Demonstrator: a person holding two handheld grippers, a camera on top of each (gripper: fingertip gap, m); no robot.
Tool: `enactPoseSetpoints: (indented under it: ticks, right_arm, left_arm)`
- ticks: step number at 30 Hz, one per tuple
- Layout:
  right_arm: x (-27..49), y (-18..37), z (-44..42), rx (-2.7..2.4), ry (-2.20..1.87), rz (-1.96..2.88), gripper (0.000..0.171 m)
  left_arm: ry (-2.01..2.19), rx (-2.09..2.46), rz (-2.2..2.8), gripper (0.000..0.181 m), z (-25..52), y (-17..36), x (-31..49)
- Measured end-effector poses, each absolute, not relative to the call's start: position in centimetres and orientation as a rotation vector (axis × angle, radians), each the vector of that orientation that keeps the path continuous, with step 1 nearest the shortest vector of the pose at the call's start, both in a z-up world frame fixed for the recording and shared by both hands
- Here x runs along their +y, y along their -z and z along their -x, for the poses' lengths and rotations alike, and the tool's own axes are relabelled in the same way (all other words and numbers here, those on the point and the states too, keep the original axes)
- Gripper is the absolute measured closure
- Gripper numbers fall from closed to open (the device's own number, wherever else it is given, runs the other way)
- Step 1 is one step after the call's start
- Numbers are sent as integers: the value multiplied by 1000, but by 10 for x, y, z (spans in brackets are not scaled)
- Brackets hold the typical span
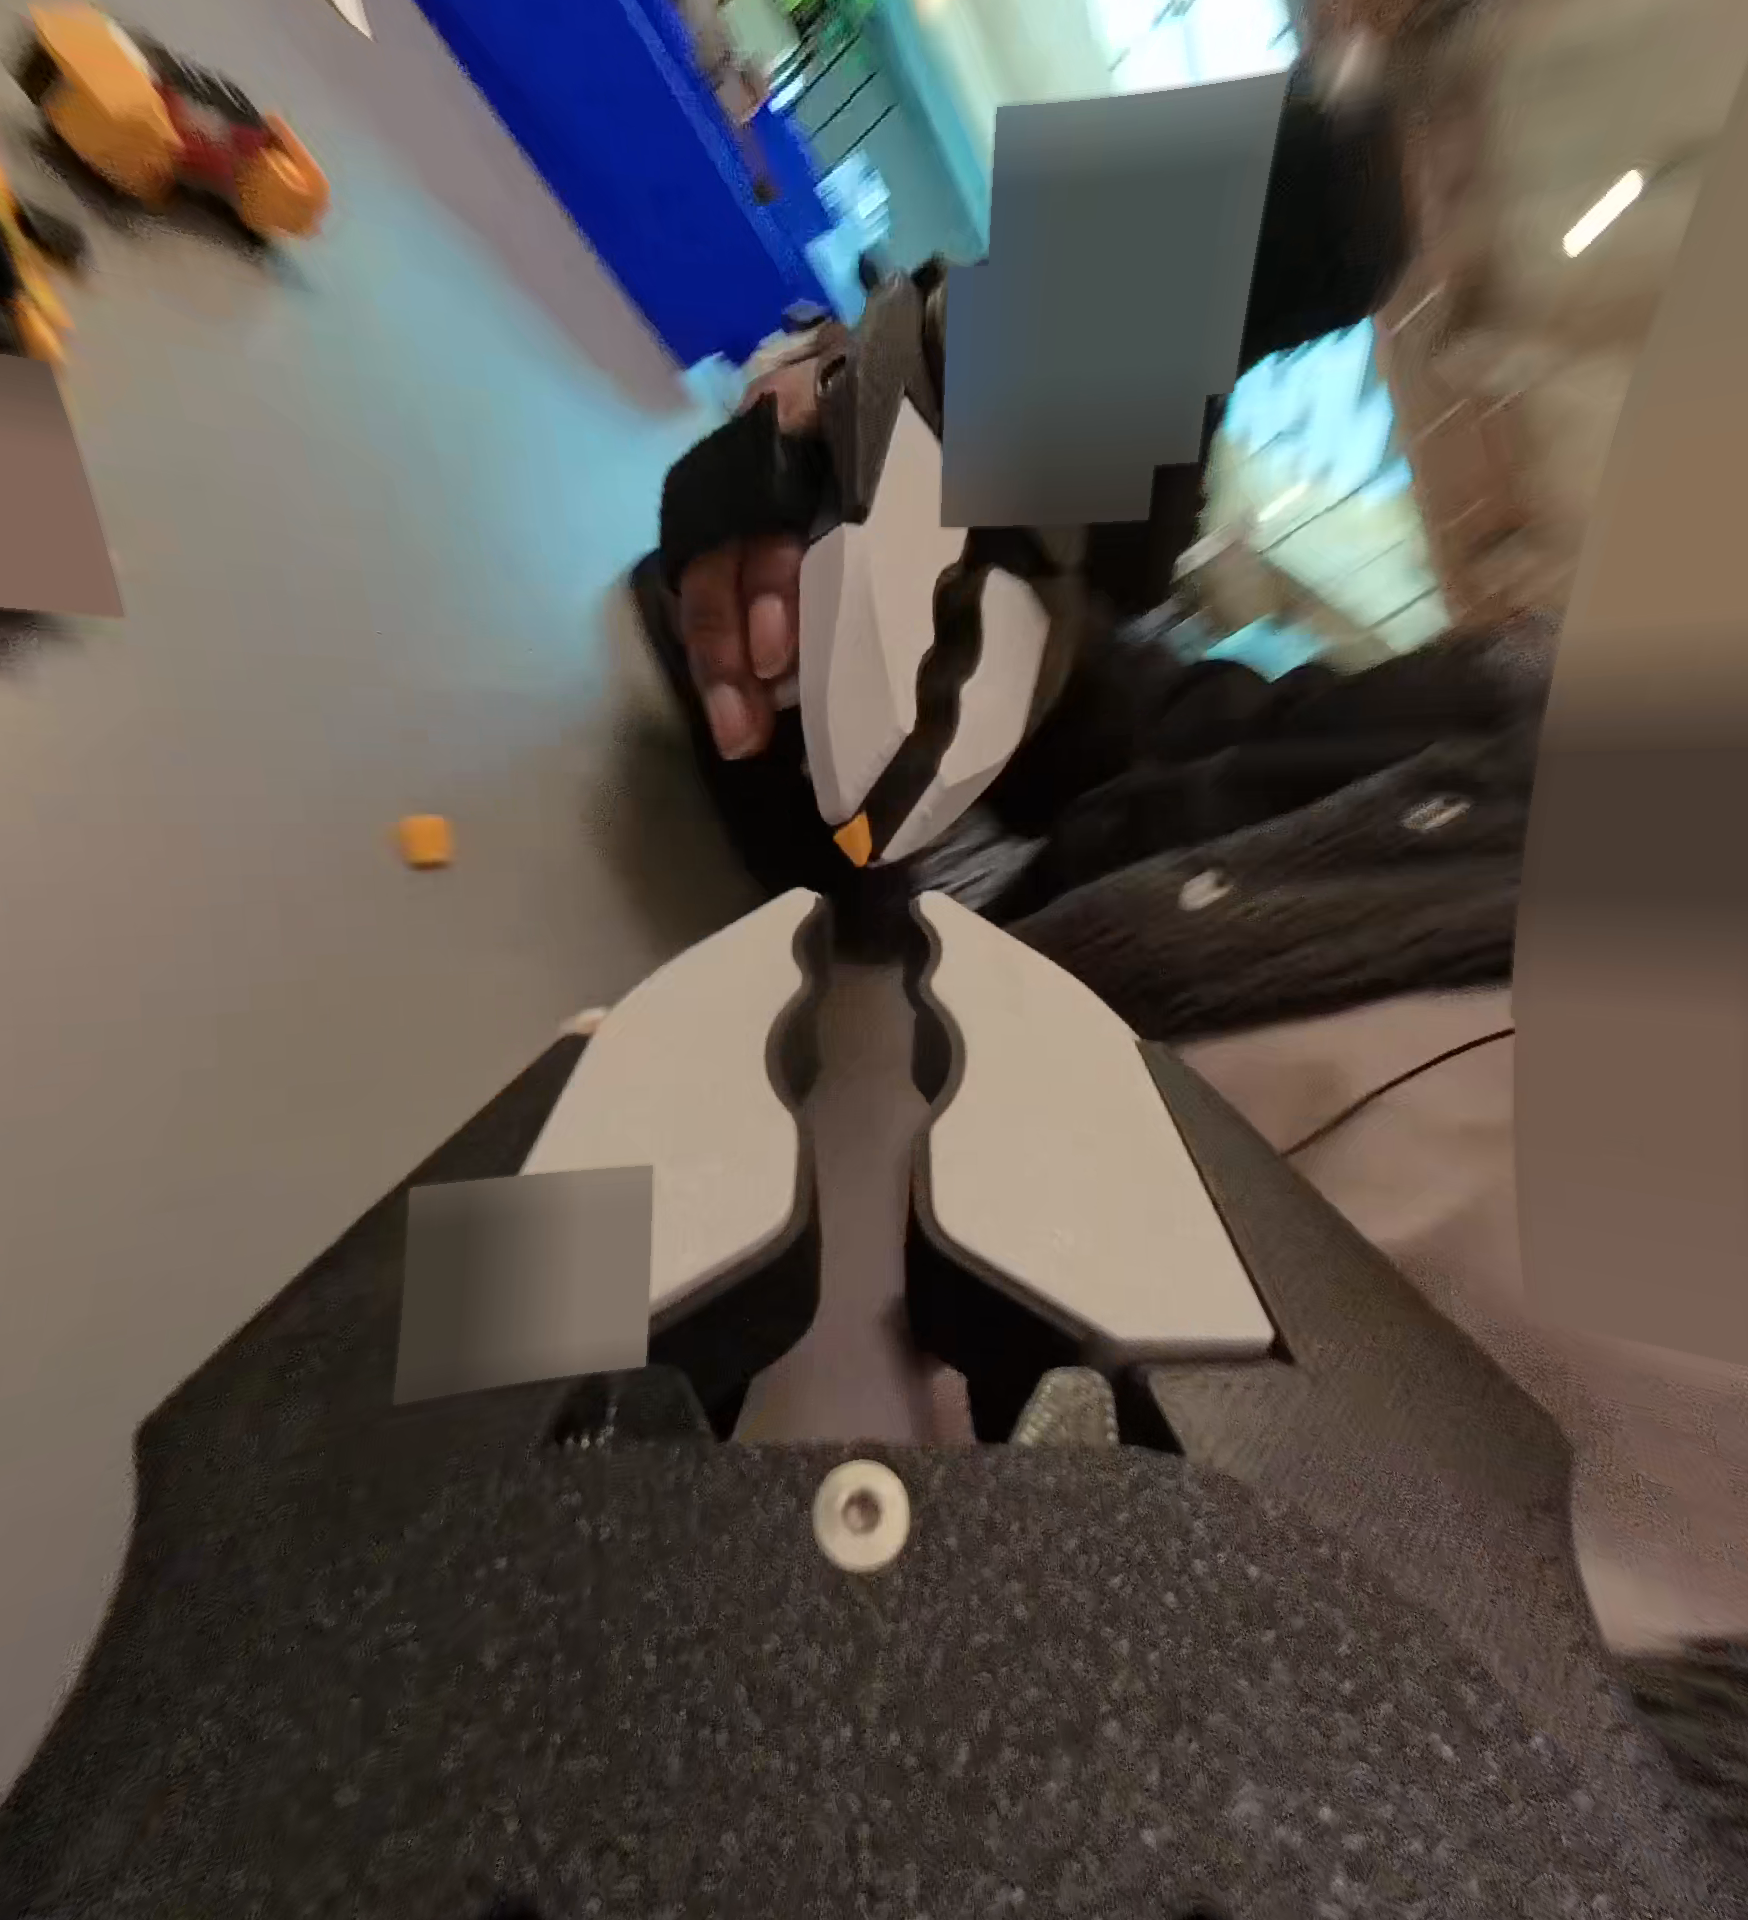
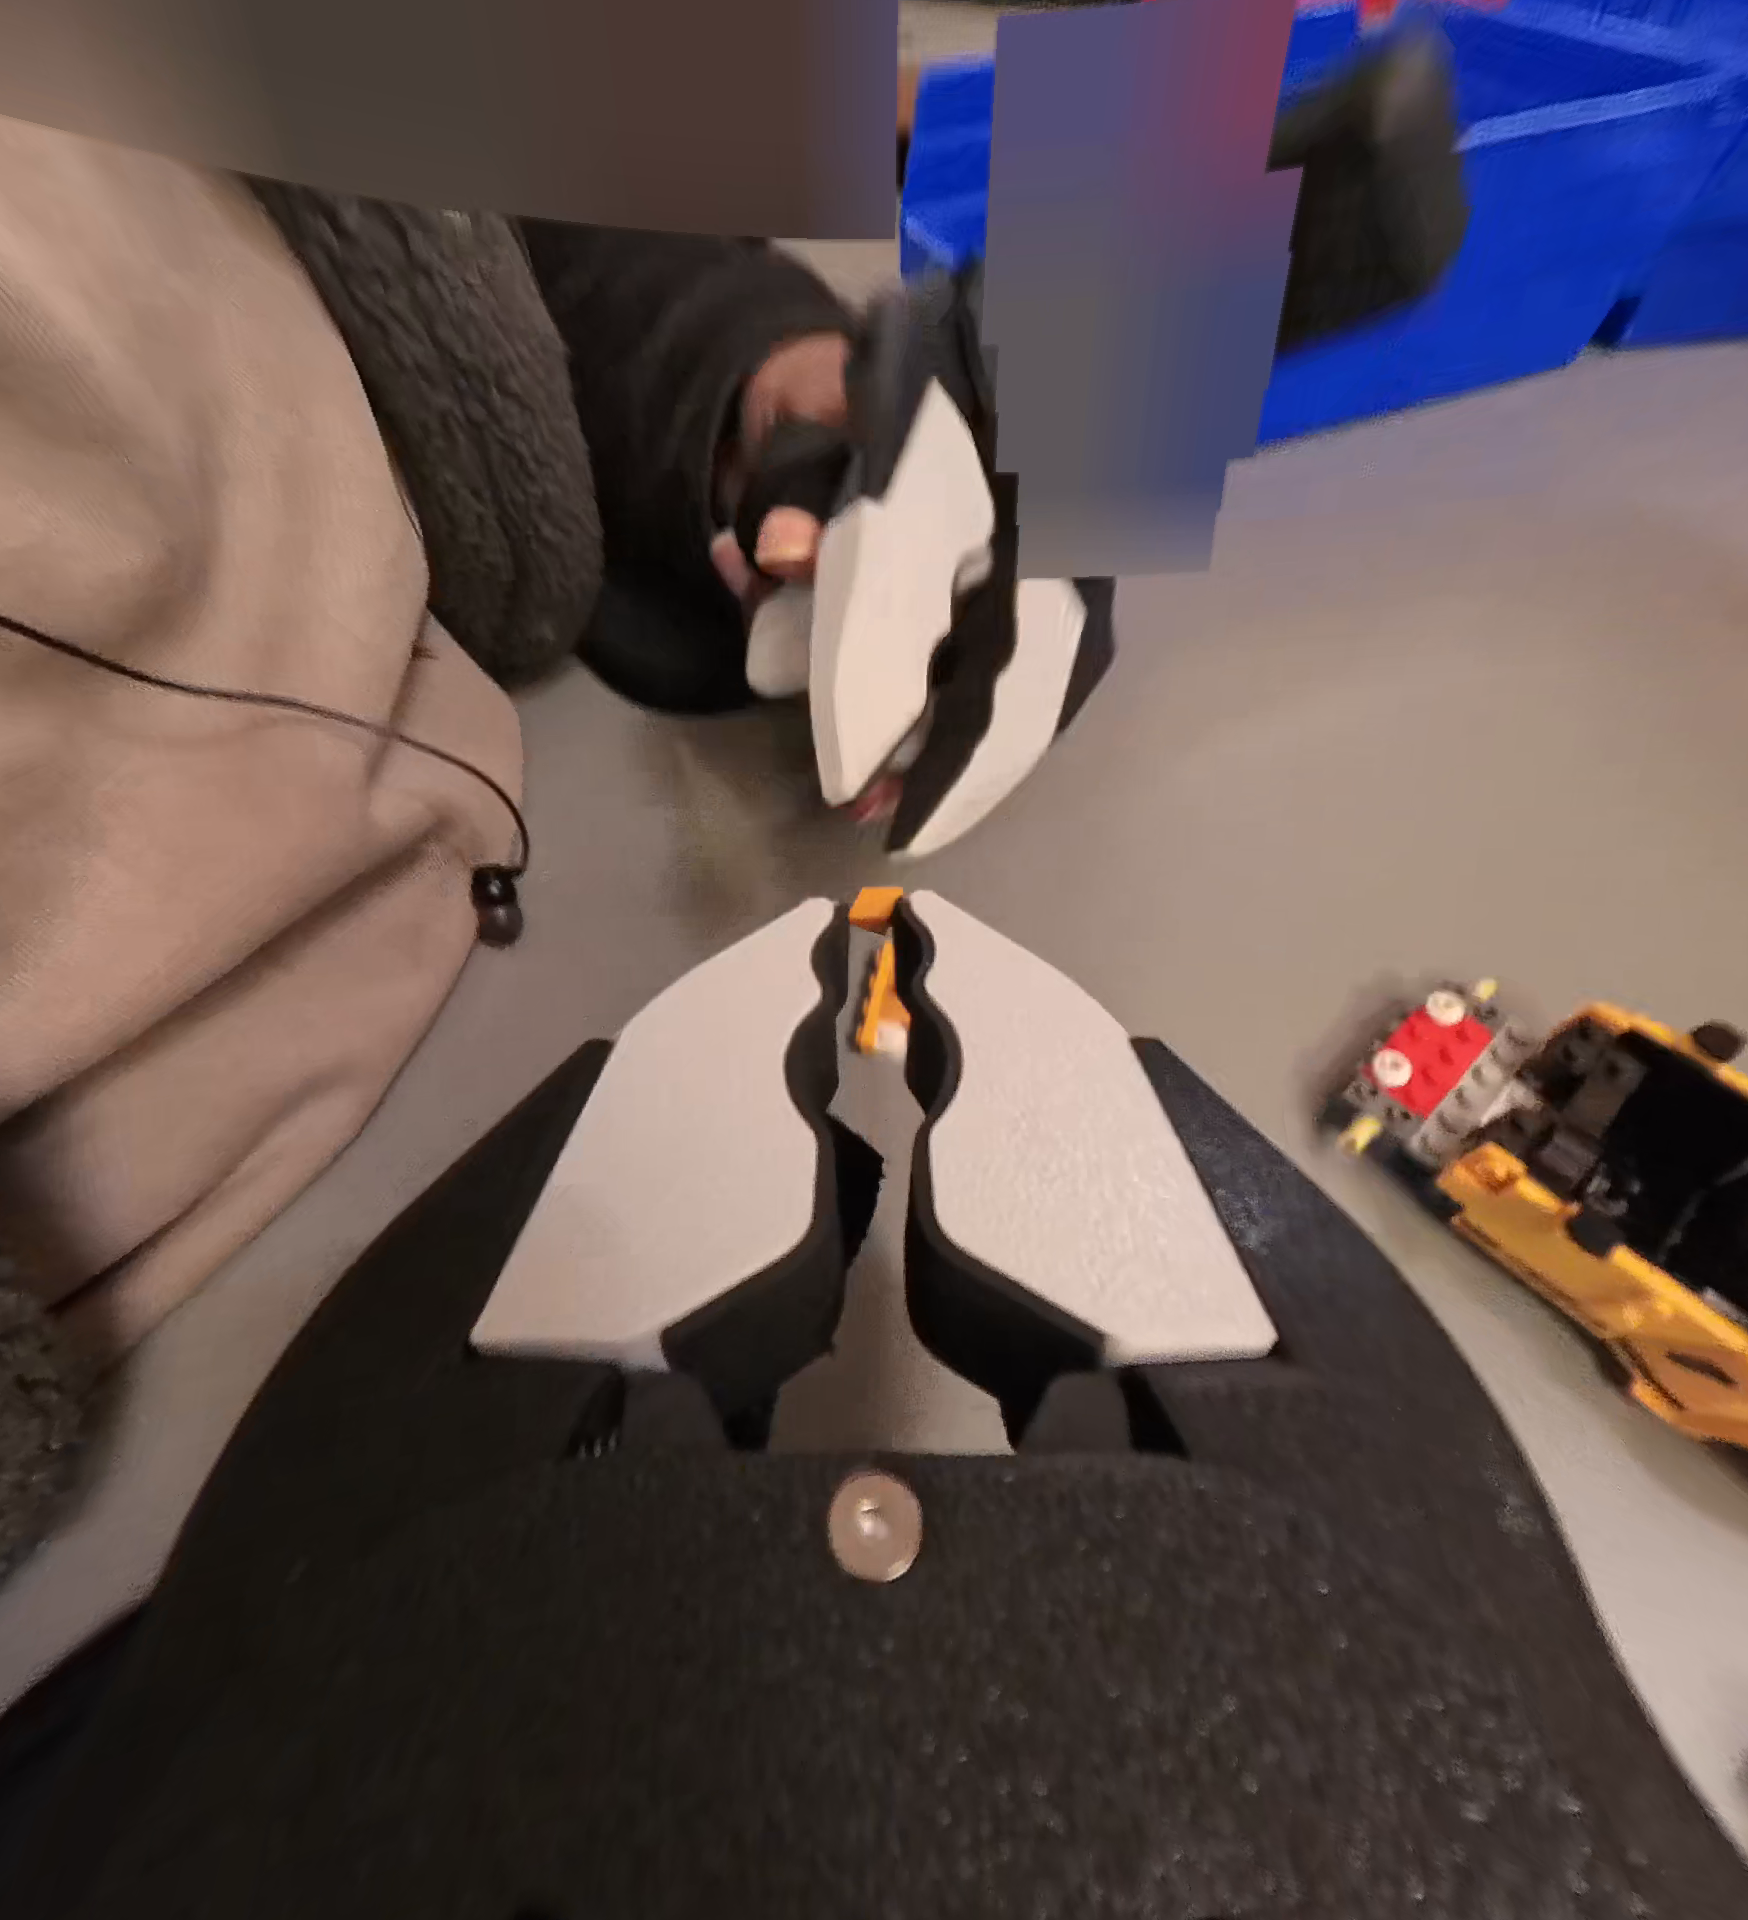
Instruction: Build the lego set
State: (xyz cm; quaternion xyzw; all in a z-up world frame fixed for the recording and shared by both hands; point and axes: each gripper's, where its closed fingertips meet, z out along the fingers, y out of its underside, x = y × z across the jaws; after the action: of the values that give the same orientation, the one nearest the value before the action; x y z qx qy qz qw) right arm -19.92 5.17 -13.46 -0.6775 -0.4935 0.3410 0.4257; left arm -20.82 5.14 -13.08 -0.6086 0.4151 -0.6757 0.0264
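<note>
My right gripper (image 2: 875, 906) is shut on a small orange lego piece (image 2: 872, 906) at its fingertips; a longer orange part (image 2: 882, 1003) hangs below between the fingers. My left gripper (image 1: 868, 916) is nearly closed on a small dark piece (image 1: 865, 930). The two grippers point tip to tip, a little apart, above the grey table. The right gripper (image 1: 865, 836) with its orange piece shows in the left wrist view. The left gripper (image 2: 885, 816) shows in the right wrist view with something reddish at its tip. A yellow and black lego vehicle (image 2: 1628, 1195) lies at the right.
A loose orange brick (image 1: 423, 840) lies on the grey table (image 1: 226, 935). Blurred orange and red lego parts (image 1: 174, 135) sit at the far left. A blue bag (image 2: 1576, 208) stands behind. The person's beige top (image 2: 174, 623) and dark fleece sleeve (image 2: 475, 416) are close by.
</note>
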Motion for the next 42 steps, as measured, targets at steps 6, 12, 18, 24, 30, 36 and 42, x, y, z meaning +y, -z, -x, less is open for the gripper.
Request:
enactPoseSetpoints:
  ticks: [6,12,18,24,30,36,42]
  right_arm:
    - [52,181,202,-1354,-717,1876,163]
    - [54,196,205,-1422,-688,1949,163]
    - [53,199,206,-1436,-708,1978,163]
    - [54,201,206,-1459,-741,1993,163]
    - [54,202,208,-1498,-740,2002,163]
    - [54,202,207,-1506,-728,2035,163]
    - [54,202,207,-1494,-731,2060,163]
  left_arm:
    - [1042,1942,1579,154,219,191,64]
    - [938,2071,1465,155,215,203,58]
    - [948,2095,1428,160,213,204,55]
    - [927,2109,1393,167,213,207,55]
    - [917,2106,1361,168,213,206,55]
    - [904,2102,1339,168,213,206,55]
    - [888,2097,1318,168,214,205,54]
